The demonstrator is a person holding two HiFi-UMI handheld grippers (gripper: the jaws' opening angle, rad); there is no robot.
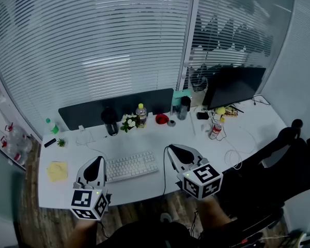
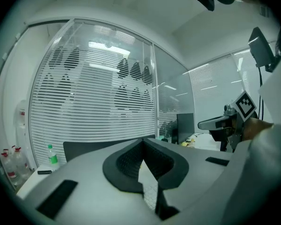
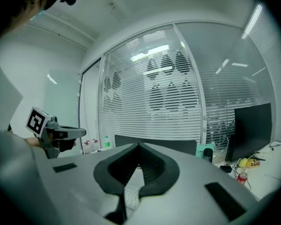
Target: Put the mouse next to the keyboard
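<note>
Holding both tools low over the front of the white desk [image 1: 139, 187], we look down on a workspace built around the seat. The dark monitor [image 1: 232, 87] is pushed to the far right corner. The white keyboard [image 1: 130, 165] lies centred near the front edge, where hands would reach it.

Our left gripper [image 1: 95, 163] hovers just off the keyboard's left end and our right gripper [image 1: 171, 150] just off its right end. We judge this a neutral, ready pose flanking the target spot. Each claw is clenched tip to tip on nothing, and only keyboard keys show through the gap behind the tips.

We cannot pick out the mouse with certainty. A thin dark cable [image 1: 164, 172] runs from beneath the right gripper, which may be hiding it beside the keyboard. A small dark object [image 1: 202, 115] by the monitor, well apart from the keyboard, is the other candidate.
</note>
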